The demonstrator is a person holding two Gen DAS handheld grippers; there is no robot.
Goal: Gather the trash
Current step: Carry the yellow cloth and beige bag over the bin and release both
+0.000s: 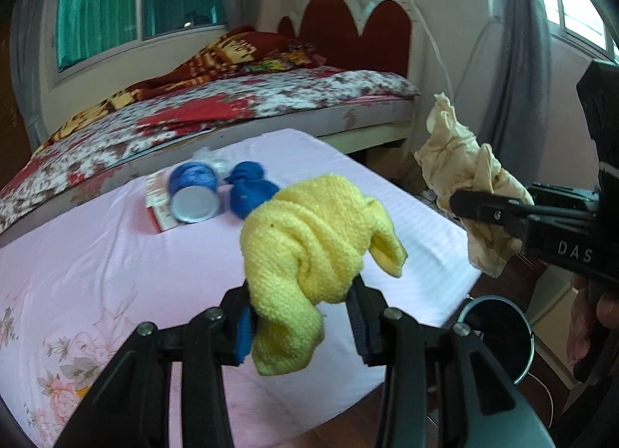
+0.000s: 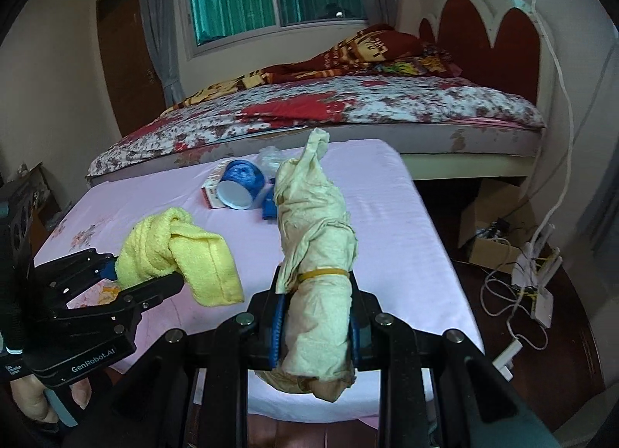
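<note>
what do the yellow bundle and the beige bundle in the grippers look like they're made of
Yellow bundle: soft knitted or terry cloth, matte, going by its nubbly looped surface and hemmed edge. Beige bundle: thin woven rag or possibly paper, matte and creased, with frayed edges; a rubber band cinches it.

Both grippers black, scissor-link arms with round silver screw heads, blue ribbed pads inside the fingers. Left gripper (image 2: 153,276) body reads "GenRobot.AI" in white, teal handle below. Right gripper (image 1: 464,202) shows white letters "DAS".
</note>
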